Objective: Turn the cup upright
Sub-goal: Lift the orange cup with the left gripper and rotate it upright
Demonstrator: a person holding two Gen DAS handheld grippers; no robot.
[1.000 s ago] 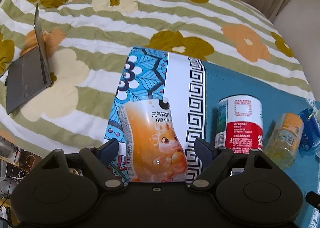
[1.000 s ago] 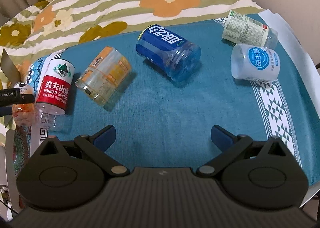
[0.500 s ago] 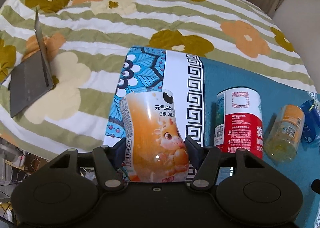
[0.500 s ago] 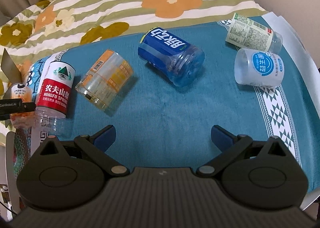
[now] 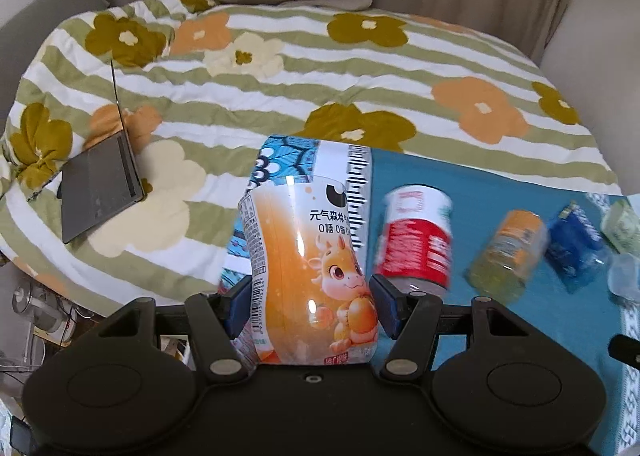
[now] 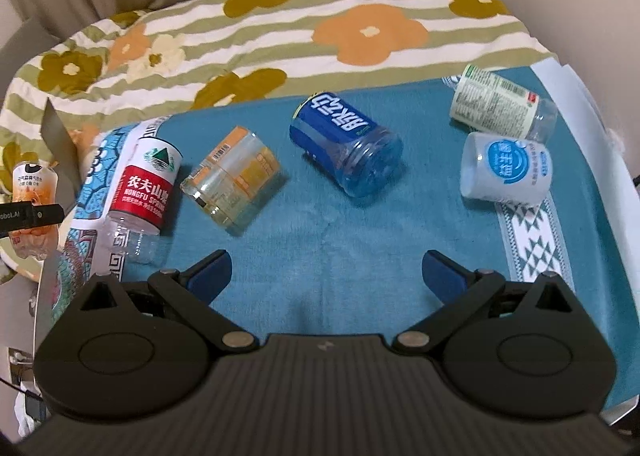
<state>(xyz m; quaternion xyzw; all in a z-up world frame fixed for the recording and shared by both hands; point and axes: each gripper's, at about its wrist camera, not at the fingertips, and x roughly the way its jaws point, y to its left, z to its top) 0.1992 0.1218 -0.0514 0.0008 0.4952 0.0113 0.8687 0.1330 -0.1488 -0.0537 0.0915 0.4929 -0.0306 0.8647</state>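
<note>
Left claw (image 5: pixel 312 308): its two blue pads press on either side of an orange plastic cup printed with a cartoon calf (image 5: pixel 308 280), which it grips near the cup's lower part. In the right wrist view the same cup (image 6: pixel 32 196) appears at the far left, beyond the edge of the teal patterned cloth (image 6: pixel 360 248); whether it is lifted free cannot be told. Right claw (image 6: pixel 326 276): its blue pads stand wide apart with nothing between them, above bare teal cloth. Lying on their sides on the cloth, from left to right, are a red-and-white labelled clear cup (image 6: pixel 140 192), a clear cup with orange label (image 6: pixel 232 180), a blue translucent cup (image 6: pixel 344 144), a frosted white cup with a blue round logo (image 6: pixel 506 168) and, just behind it, a pale green labelled cup (image 6: pixel 500 108). The cloth lies on a bed with a green-striped floral quilt (image 5: pixel 320 68). A grey open laptop (image 5: pixel 100 184) rests on the quilt, well apart from the cups.
</note>
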